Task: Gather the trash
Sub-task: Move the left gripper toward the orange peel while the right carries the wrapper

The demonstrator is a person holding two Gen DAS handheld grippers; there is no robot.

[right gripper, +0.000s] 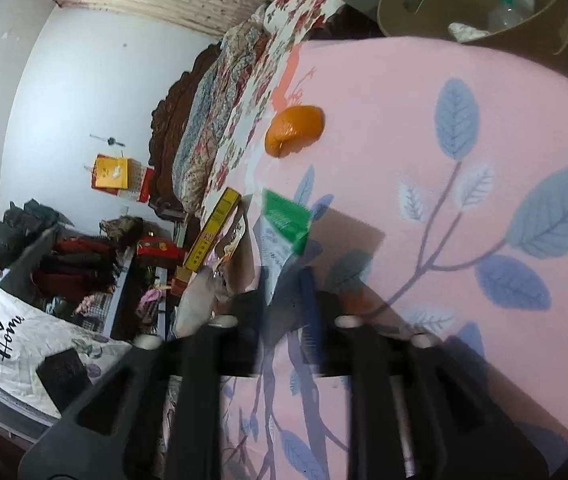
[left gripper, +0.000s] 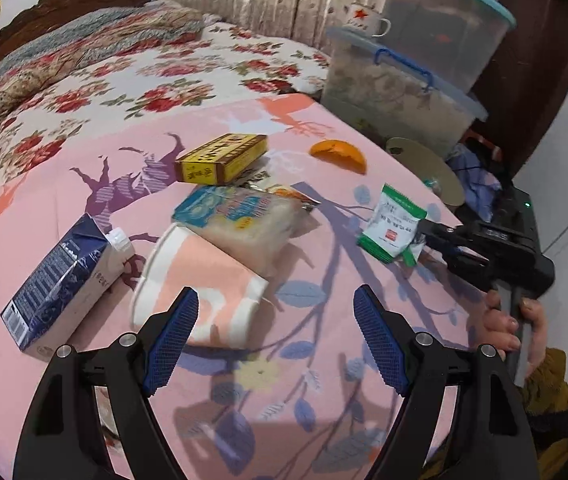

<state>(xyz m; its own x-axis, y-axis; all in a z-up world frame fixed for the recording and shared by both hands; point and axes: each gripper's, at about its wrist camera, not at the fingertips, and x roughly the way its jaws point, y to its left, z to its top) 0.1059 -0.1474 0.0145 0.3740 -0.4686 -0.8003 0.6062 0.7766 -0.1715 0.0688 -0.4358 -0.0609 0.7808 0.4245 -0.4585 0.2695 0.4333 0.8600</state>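
Trash lies on a pink leaf-print cloth [left gripper: 324, 360]. My left gripper [left gripper: 275, 340] is open just above a tipped pink-and-white paper cup [left gripper: 203, 292]. A blue milk carton [left gripper: 63, 280] lies to its left. A clear snack bag [left gripper: 243, 220], a yellow box [left gripper: 219, 158] and an orange peel [left gripper: 340, 154] lie beyond. My right gripper [left gripper: 424, 236] is shut on the edge of a green-and-white sachet [left gripper: 392, 224]. In the right wrist view the gripper [right gripper: 284, 292] pinches that sachet [right gripper: 284, 224], with the orange peel [right gripper: 296, 128] ahead.
A tan waste bin [right gripper: 404, 4] with bottles stands past the cloth's far edge; it also shows in the left wrist view [left gripper: 432, 164]. Stacked clear storage boxes [left gripper: 424, 60] and a floral bedspread [left gripper: 123, 92] lie behind.
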